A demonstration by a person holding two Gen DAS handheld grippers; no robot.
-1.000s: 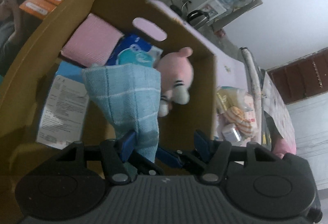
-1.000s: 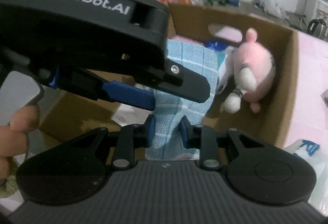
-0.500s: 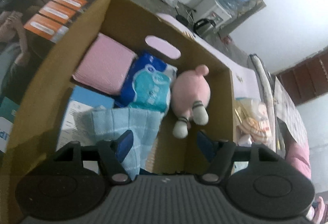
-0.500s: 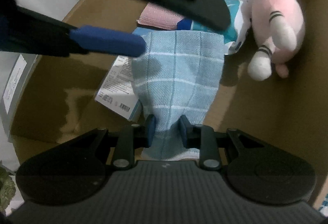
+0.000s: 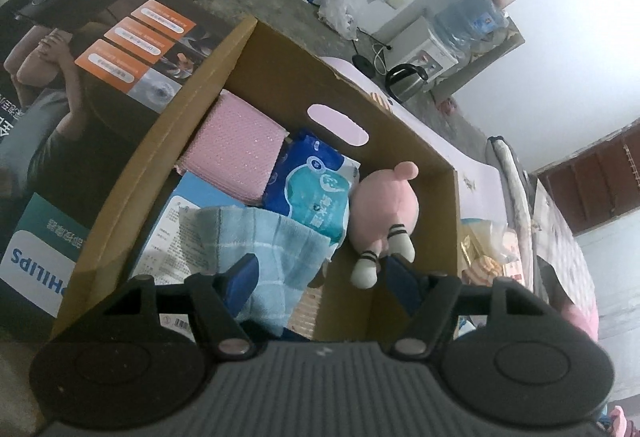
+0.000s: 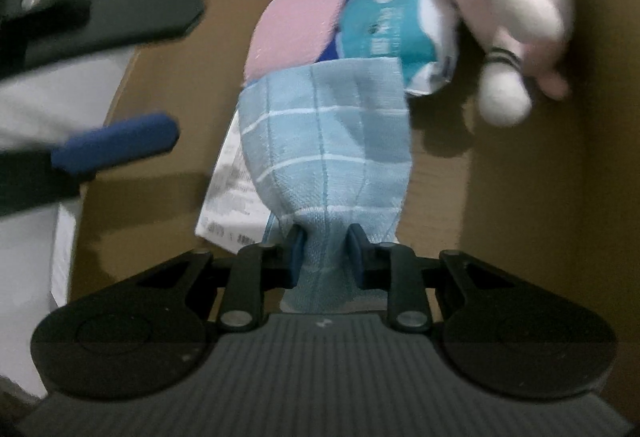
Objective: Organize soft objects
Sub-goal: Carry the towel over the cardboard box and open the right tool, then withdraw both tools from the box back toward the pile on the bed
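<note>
The right gripper (image 6: 325,251) pinches the blue checked towel (image 6: 332,149) inside the cardboard box (image 5: 404,141), its cloth lying beside the tissue pack (image 5: 316,189) and pink plush toy (image 5: 386,207) (the left gripper (image 5: 320,273) hangs with jaws spread, holding nothing).

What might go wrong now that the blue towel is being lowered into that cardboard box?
The right gripper pinches only one bunched end of the blue towel, so it may land crumpled instead of flat. Its far edge already lies over the tissue pack, so it could end up draped across it. The open left gripper hovers close above, near the pink plush toy, and could knock it.
</note>
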